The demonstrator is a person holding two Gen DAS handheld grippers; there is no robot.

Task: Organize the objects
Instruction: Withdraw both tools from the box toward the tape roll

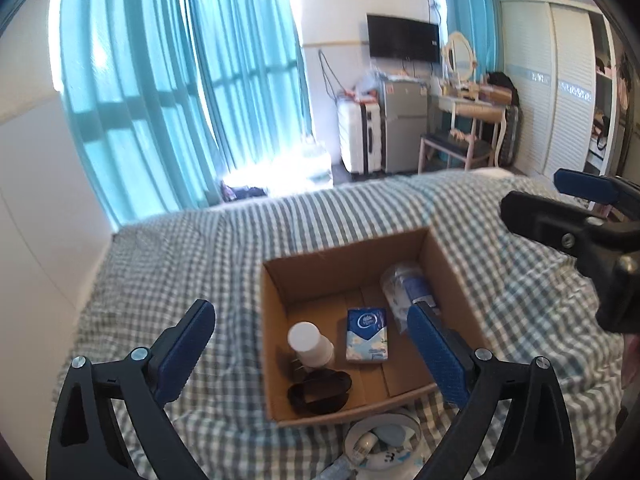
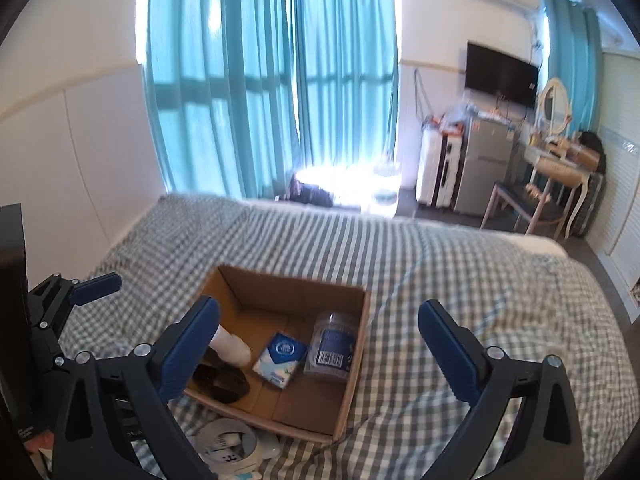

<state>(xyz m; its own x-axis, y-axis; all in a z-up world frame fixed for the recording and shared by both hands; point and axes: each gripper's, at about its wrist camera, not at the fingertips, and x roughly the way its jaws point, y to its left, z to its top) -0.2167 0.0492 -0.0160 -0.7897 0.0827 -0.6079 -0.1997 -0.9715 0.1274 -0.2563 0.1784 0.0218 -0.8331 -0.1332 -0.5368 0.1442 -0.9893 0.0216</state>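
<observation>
An open cardboard box [image 1: 320, 272] [image 2: 356, 344] sits on the checked bed. Inside lie a white bottle [image 1: 310, 344] [image 2: 232, 346], a blue tissue pack [image 1: 367, 334] [image 2: 280, 360], a clear plastic jar [image 1: 404, 288] [image 2: 332, 346] and dark sunglasses [image 1: 320, 392] [image 2: 220, 382]. My left gripper [image 1: 312, 354] is open and empty above the box's near side. My right gripper [image 2: 318, 354] is open and empty above the box; it also shows at the right of the left wrist view [image 1: 560, 216]. The left gripper shows at the left of the right wrist view [image 2: 76, 292].
A white round item with small things in it [image 1: 380, 444] [image 2: 228, 446] lies on the bed [image 1: 180, 264] [image 2: 480, 288] just in front of the box. Beyond the bed are teal curtains, a suitcase, a small fridge [image 1: 404, 128], a dressing table and a wardrobe.
</observation>
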